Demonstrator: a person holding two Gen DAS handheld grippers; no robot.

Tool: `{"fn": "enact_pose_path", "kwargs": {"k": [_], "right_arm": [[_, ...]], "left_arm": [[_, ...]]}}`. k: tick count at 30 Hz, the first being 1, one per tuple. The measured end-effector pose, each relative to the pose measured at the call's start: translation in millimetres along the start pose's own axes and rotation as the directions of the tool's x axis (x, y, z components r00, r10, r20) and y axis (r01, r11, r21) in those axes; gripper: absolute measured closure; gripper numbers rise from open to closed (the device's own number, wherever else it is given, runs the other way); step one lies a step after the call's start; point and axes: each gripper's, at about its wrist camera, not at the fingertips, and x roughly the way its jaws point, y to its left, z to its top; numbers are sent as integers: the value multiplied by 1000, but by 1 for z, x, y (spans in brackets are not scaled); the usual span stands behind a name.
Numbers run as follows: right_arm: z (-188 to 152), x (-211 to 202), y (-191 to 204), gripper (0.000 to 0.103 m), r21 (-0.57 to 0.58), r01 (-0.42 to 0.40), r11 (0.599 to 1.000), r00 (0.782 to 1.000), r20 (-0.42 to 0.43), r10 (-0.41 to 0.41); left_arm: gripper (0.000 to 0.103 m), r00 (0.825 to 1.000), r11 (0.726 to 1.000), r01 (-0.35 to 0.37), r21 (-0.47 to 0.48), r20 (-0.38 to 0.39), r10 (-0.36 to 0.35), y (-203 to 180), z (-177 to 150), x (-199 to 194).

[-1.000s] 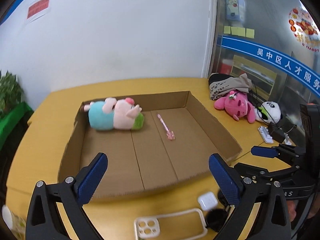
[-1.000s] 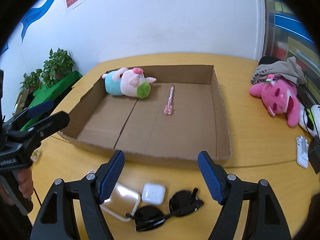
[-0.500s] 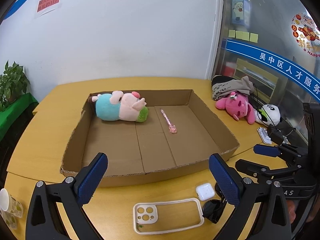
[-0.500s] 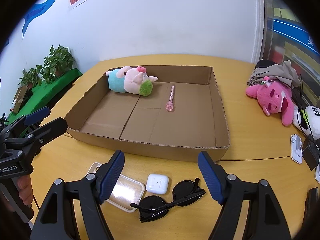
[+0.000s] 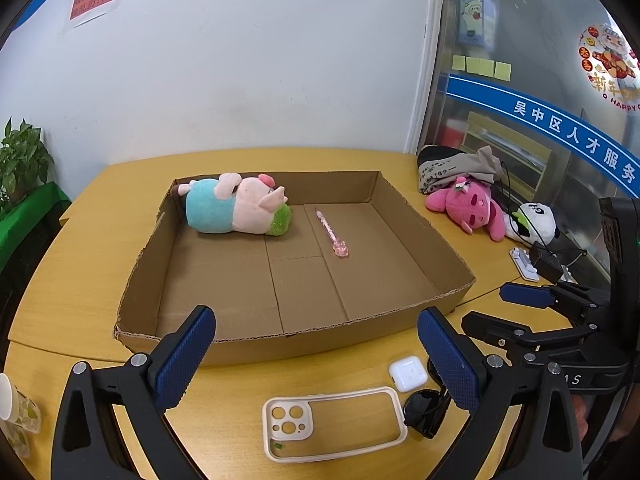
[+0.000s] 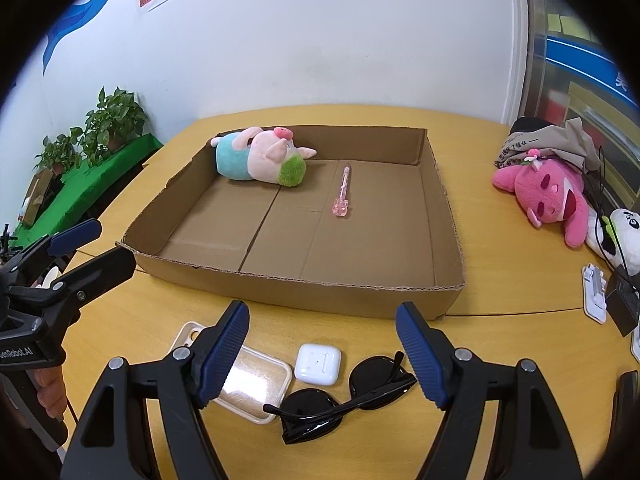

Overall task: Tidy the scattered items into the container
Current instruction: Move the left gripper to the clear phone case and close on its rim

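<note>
Inside the cardboard tray lie a plush pig and pink pen — both grippers' jaws gape empty.

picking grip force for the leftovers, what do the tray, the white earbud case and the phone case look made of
Tray: corrugated cardboard, matte brown, with ragged torn edges and fold creases.
Earbud case: seemingly hard plastic, smooth white with a slight sheen.
Phone case: probably soft plastic or silicone, with a clear back showing the table and a cream rim.

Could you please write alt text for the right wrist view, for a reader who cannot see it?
The open right gripper hovers over black sunglasses, a white earbud case and a clear phone case on a yellow wooden table. Behind, a shallow cardboard box holds a pig plush and pink pen.
</note>
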Motion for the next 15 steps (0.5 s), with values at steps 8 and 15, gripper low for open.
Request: {"fn": "enact_pose_path", "kwargs": {"k": [8,15], "right_arm": [[-3,4,3,27,-8,-10,1000,1000,-14,10],[-16,16,9,27,-7,-58,998,997,-56,58]], "left_arm": [[0,1000,1000,3,-7,-18,-3,4,-5,5],[0,997,999,1,-34,-78,-3,17,-26,17]]}}
